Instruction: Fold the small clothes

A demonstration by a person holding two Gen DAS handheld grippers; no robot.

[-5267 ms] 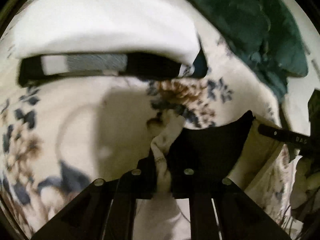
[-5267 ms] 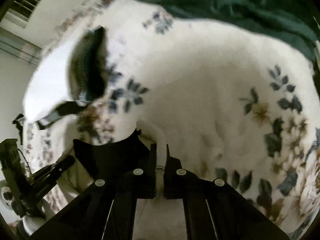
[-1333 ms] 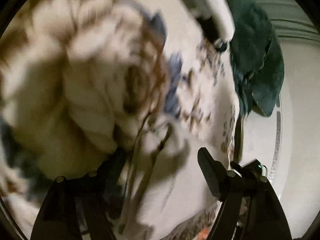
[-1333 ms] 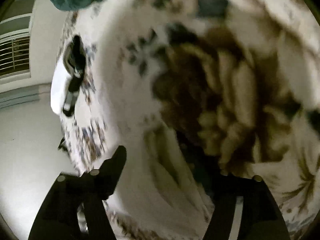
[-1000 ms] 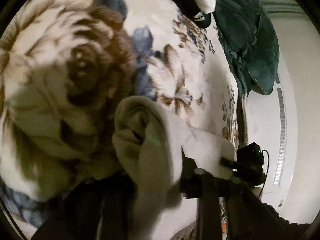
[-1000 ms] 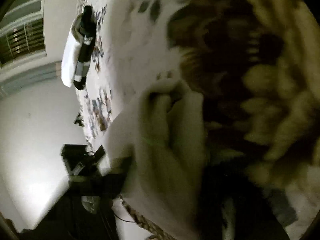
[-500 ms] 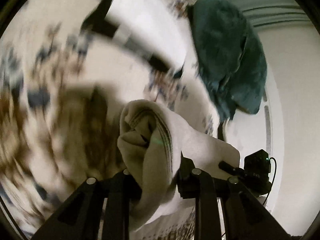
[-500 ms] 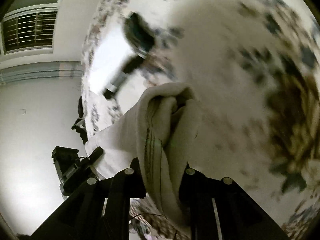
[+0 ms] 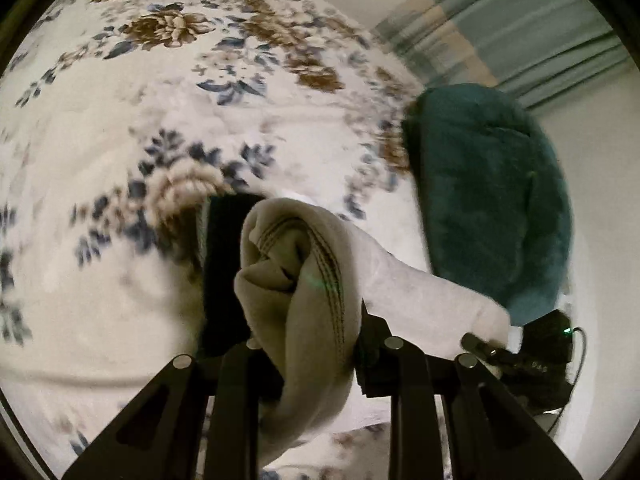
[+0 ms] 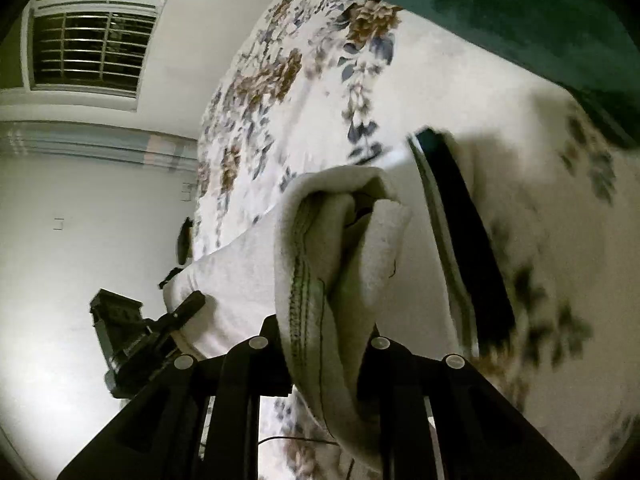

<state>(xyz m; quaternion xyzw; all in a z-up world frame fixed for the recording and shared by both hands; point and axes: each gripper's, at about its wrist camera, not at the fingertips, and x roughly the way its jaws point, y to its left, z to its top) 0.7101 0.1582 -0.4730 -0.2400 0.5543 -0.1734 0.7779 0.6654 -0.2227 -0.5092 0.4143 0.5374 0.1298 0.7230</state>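
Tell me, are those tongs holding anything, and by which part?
Yes. The left tongs and right tongs each pinch a bunched, stitched edge of one cream garment, which stretches between them above the floral blanket.

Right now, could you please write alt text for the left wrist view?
The left tongs clamp a bunched cream garment above a floral blanket. A dark folded garment lies behind it, a teal blanket to the right.

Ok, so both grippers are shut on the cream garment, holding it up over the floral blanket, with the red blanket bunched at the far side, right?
Nearly. The bunched blanket is dark teal, not red, as the left wrist view shows. The rest holds: the left gripper and right gripper are each shut on the cream garment, held above the floral blanket.
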